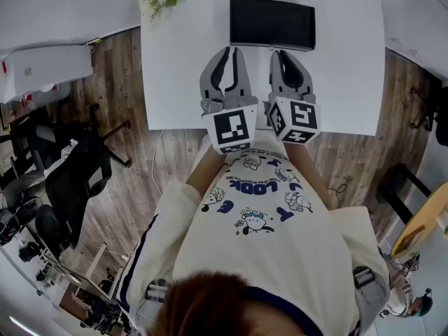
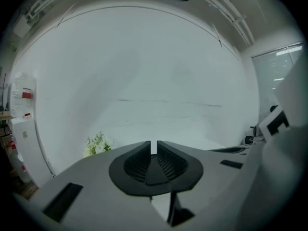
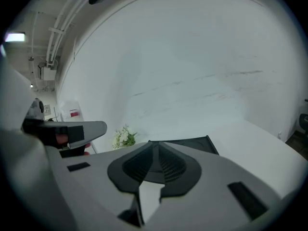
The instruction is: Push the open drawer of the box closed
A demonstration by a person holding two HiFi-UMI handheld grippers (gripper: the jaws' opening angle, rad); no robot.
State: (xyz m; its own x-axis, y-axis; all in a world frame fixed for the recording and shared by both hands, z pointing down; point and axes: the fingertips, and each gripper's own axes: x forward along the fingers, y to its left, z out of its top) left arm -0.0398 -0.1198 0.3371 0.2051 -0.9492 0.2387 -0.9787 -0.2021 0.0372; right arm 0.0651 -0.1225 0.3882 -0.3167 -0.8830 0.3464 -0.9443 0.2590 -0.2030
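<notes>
Box (image 1: 271,23) beyond level right gripper (image 1: 283,54)

A white table (image 1: 350,82) stands on a wooden floor (image 1: 133,180), with black chairs (image 1: 70,180) nearby.

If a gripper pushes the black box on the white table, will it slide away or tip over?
It probably will not tip: the black box looks low and wide. It may slide, since the table looks smooth and nothing visible braces it. Its straight edges suggest a stiff body.
</notes>
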